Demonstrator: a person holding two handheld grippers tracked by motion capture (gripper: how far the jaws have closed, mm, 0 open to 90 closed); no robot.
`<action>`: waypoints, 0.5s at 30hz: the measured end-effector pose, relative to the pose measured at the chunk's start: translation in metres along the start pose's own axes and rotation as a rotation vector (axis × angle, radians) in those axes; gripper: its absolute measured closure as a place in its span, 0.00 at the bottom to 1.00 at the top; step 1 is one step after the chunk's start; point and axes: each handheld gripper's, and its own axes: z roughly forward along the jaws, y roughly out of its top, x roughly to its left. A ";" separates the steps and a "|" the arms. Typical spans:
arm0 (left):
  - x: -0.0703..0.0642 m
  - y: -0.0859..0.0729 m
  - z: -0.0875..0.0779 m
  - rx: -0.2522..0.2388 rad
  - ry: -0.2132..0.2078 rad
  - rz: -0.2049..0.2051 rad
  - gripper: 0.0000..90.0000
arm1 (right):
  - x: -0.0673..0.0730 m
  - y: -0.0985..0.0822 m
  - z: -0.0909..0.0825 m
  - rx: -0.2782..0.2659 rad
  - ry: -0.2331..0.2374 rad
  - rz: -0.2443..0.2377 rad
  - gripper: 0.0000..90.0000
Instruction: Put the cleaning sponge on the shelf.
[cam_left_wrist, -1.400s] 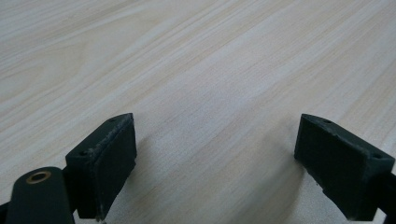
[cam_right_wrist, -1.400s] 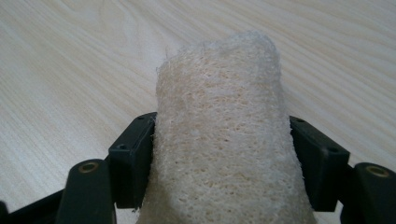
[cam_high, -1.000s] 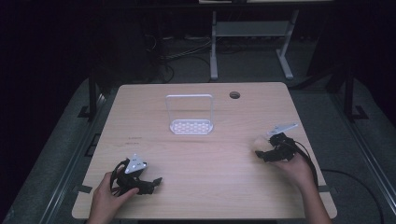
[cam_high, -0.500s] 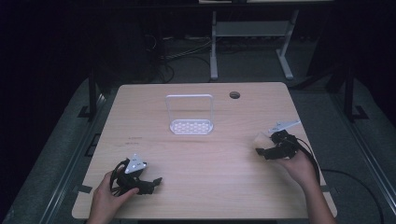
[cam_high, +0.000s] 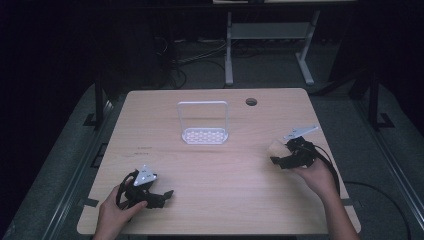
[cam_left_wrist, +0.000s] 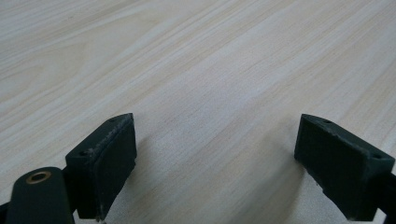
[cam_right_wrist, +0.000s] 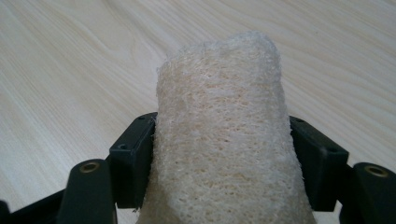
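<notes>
My right gripper (cam_right_wrist: 219, 154) is clamping a pale loofah sponge (cam_right_wrist: 224, 135) between both jaws, above the table's (cam_high: 215, 165) right side | my left gripper (cam_left_wrist: 215, 163) is resting near the front-left edge, jaws spread wide, gripping nothing | white rack (cam_high: 204, 122) is standing mid-table, well apart from both.

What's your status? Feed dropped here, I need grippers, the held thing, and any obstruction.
Left gripper open over bare table. Right gripper shut on loofah sponge. White rack stands mid-table, path to it clear.

Black handheld grippers, grey three-cornered top plates, black cables, blocky black fingers (cam_left_wrist: 105, 163), brass-ringed screw holes
</notes>
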 end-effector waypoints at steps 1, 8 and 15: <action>0.000 0.000 0.000 0.000 0.000 -0.001 0.13 | 0.001 0.002 0.000 0.001 0.000 -0.001 0.35; 0.000 0.000 0.000 0.000 0.000 0.000 0.13 | 0.006 0.011 0.002 -0.009 0.012 -0.025 0.35; 0.000 0.000 0.000 0.001 0.000 0.001 0.13 | 0.010 0.018 0.005 -0.017 0.029 -0.036 0.35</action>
